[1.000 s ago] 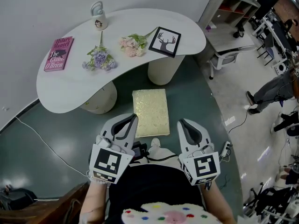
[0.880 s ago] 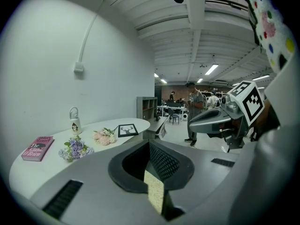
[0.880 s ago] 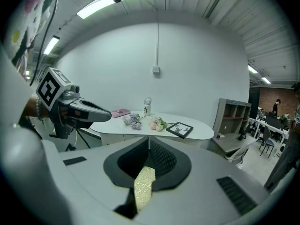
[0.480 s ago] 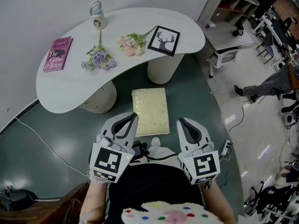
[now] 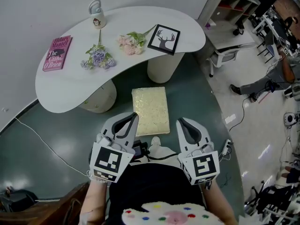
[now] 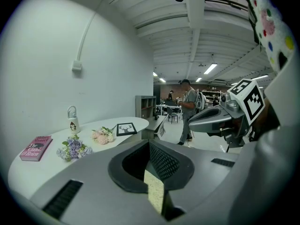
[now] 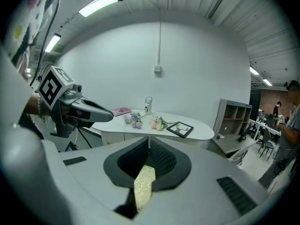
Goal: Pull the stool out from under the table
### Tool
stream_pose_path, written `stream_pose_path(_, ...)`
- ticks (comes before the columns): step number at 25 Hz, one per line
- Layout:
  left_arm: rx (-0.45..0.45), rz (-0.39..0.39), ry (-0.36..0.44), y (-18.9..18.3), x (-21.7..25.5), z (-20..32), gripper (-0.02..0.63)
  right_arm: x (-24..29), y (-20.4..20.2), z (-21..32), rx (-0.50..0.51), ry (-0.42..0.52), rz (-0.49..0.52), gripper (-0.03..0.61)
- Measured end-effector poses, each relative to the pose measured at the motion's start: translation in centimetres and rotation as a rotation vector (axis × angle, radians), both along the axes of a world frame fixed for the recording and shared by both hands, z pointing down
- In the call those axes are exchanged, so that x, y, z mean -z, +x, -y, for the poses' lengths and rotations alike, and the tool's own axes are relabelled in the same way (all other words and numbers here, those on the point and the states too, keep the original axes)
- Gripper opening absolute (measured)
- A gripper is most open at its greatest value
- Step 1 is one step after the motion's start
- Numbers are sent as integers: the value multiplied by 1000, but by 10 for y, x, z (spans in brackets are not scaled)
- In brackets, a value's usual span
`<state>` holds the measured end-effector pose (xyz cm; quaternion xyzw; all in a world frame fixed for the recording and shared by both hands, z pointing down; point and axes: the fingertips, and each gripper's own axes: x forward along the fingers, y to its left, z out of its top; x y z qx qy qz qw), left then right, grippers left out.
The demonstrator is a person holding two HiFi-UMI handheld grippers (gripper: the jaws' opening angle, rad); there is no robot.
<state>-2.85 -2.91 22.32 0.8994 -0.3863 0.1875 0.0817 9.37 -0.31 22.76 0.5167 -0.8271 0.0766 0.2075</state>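
The stool (image 5: 150, 110), a rectangular seat with a pale yellow patterned cushion, stands on the dark green floor just in front of the white kidney-shaped table (image 5: 70, 90), between the table's two round legs. My left gripper (image 5: 134, 116) is shut and empty, its tip above the stool's near left corner. My right gripper (image 5: 179, 122) is shut and empty too, just off the near right corner. In the left gripper view the stool (image 6: 154, 191) shows as a yellow strip below the shut left gripper (image 6: 149, 142). The right gripper view shows the stool (image 7: 143, 184) the same way.
On the table lie a pink book (image 5: 57, 53), purple flowers (image 5: 98, 59), pink flowers (image 5: 132, 43), a framed deer picture (image 5: 164, 40) and a white bottle (image 5: 97, 15). A desk with shelves (image 5: 234, 6) and a person's legs (image 5: 255, 84) are at the right. A cable (image 5: 42, 139) crosses the floor.
Both grippers and the stool have stayed where they were. The person at the right has walked on, their legs shifting leftward.
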Motion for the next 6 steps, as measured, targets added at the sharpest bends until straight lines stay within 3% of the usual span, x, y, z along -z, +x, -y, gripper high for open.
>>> stream_pose_path(6,-2,2,-1,1,-1,-1,15,-2,0,-1,-1,-9,-2,40)
